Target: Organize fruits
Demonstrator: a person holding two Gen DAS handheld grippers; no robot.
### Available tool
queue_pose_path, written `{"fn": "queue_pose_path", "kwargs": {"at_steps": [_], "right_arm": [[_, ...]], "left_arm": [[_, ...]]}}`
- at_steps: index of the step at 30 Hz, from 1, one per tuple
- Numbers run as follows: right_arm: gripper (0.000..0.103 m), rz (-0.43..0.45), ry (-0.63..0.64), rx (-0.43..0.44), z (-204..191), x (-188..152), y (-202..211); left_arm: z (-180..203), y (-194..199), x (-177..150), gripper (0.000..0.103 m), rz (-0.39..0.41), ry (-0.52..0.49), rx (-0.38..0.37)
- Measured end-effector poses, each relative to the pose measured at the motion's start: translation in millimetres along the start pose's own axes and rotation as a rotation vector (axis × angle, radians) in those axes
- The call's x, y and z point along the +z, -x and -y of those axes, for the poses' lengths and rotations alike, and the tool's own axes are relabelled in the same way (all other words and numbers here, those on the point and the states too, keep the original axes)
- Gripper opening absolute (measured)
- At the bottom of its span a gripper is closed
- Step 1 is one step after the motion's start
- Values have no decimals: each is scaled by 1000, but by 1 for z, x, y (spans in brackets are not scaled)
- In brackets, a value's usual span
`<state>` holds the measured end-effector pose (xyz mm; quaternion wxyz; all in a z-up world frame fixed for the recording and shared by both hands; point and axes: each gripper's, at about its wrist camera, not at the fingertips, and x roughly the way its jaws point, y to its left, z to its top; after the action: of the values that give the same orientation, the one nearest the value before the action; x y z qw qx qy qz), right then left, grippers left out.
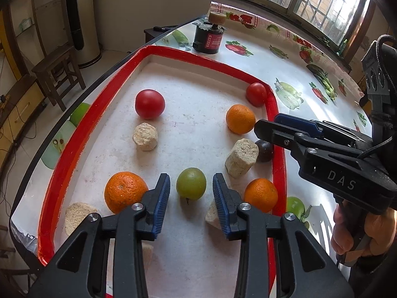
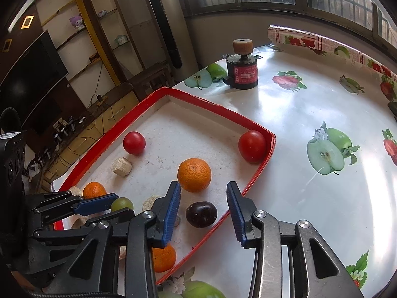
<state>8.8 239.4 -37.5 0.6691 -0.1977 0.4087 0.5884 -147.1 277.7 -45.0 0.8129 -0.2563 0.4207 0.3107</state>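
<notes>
Jaws on both grippers stand apart and grip nothing: the left gripper (image 1: 191,198) straddles the green fruit (image 1: 191,183), which lies on the tray floor directly ahead between its blue pads, while the right gripper (image 2: 203,213) likewise frames the dark plum (image 2: 201,214) near the red tray (image 1: 173,51) wall. Each hand is thus nearer its own fruit, and both fruits are round, so no axis matters. Crowding is the likely trouble: an orange (image 1: 125,191) just left of the green fruit, a pale stone-like block (image 1: 241,156) to its right, and the tray rim just beside the plum.
</notes>
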Motion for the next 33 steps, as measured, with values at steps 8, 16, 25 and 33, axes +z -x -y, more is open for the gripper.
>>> {"fn": "queue_pose_path", "kwargs": {"at_steps": [8,16,25,33], "right_arm": [[54,9,44,2,-5,-8,11],[56,21,33,16,0,-20,27],[76,47,98,33,-8,-34,52],[85,79,199,55,-20,-46,77]], "left_arm": [[-6,25,-13,48,41,26,2],[-7,40,-33,58,56,45,1],[-4,65,-54,69,104,29,1],[5,83,-69,76,151,-23,30]]}}
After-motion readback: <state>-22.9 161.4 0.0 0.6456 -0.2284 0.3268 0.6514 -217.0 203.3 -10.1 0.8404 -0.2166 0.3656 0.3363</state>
